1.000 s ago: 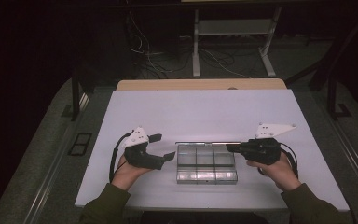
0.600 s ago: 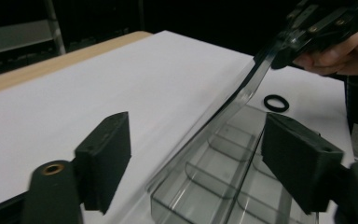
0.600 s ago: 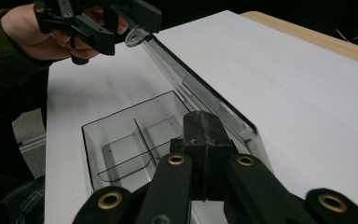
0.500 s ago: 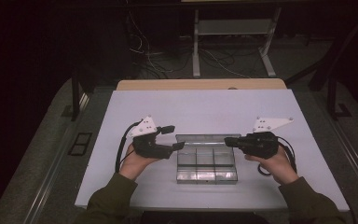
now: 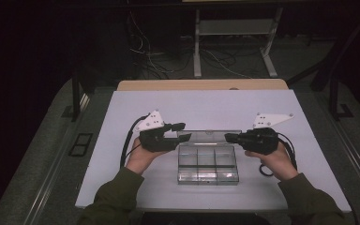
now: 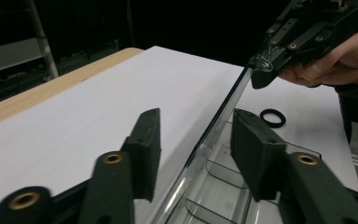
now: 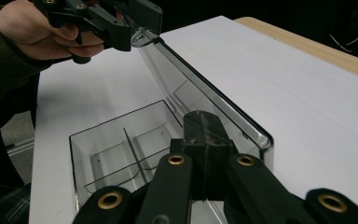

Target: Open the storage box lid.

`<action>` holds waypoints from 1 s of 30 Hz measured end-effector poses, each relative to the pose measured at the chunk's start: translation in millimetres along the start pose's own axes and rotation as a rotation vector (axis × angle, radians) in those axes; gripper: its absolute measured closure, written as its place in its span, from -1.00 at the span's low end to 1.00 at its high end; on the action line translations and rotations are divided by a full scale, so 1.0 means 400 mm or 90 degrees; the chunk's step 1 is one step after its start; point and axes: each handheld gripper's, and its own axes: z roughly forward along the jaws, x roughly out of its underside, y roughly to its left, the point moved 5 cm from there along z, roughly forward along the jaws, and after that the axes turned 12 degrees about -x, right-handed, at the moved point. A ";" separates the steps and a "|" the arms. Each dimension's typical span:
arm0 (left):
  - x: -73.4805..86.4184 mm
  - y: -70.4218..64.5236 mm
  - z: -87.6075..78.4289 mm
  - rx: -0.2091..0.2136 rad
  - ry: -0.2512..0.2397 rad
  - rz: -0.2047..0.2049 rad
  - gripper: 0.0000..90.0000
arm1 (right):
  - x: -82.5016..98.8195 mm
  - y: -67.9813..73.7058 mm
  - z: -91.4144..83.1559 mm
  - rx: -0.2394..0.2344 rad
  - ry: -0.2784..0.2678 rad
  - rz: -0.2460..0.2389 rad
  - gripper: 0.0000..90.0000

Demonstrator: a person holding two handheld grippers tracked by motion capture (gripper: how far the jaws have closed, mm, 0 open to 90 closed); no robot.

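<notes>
Clear glossy plastic box [image 5: 207, 161]

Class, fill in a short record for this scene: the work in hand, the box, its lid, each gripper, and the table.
Work: opening a clear compartment box
Lid: raised, near upright
Left gripper: jaws either side of the lid's edge, just been closing, pads not yet pressing
Right gripper: shut on the lid
Compartments: look empty
Table: white top; black ring lying on it

Black ring [image 6: 272, 117] on white table sheet [image 5: 206, 105]; cables [image 5: 168, 61] on dark floor beyond.
</notes>
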 end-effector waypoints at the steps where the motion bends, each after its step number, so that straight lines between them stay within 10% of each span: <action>1: -0.002 0.000 0.002 0.001 0.001 0.003 0.26 | -0.001 -0.001 0.000 0.000 0.001 0.000 0.98; 17: -0.019 0.013 0.021 0.008 -0.003 0.025 0.51 | 0.035 0.015 -0.012 0.007 0.013 0.008 0.97; 30: -0.028 0.047 0.044 0.018 -0.008 0.027 0.57 | 0.094 0.016 -0.046 0.053 0.005 0.044 0.39</action>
